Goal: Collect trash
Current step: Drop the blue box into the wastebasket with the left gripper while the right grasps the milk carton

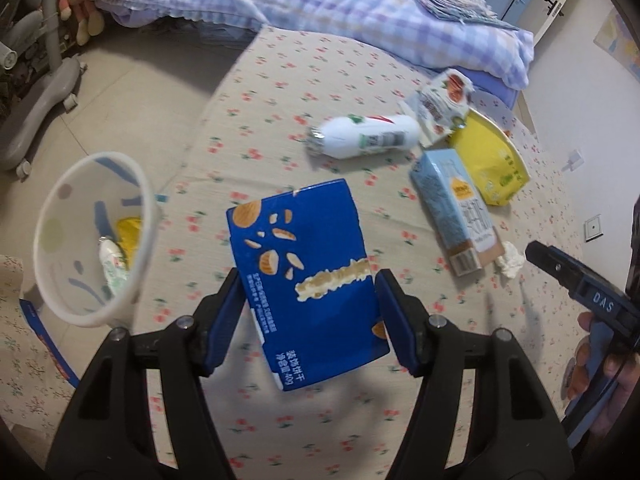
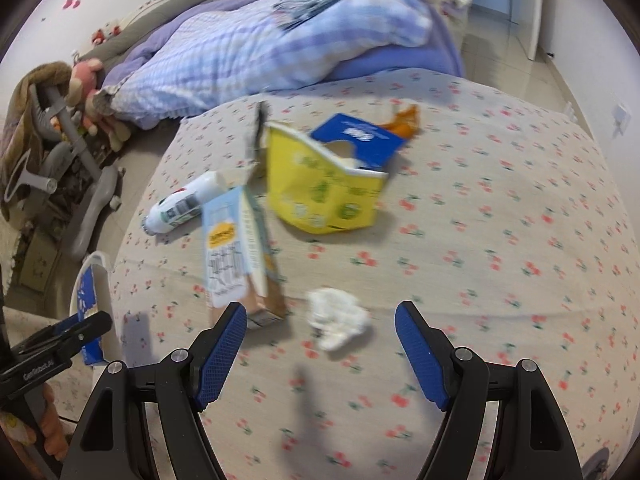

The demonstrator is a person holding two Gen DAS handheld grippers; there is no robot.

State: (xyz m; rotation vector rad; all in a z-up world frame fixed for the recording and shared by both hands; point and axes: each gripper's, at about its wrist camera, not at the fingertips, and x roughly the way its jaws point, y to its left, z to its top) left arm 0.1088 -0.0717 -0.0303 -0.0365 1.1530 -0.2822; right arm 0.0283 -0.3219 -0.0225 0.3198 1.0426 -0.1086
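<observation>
Left tongs (image 1: 310, 308) clamp blue box (image 1: 304, 276); right tongs (image 2: 320, 344) apart above cherry-print bedsheet (image 2: 500, 220).

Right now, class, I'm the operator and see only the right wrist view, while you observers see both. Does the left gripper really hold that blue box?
Observer: Yes. The left gripper is shut on the blue biscuit box, with one pad on each side.
Operator: Is anything in the bin?
Observer: The white bin holds a small white bottle and a yellow wrapper.
Operator: What lies beyond the big bottle?
Observer: A crumpled white-and-red packet.
</observation>
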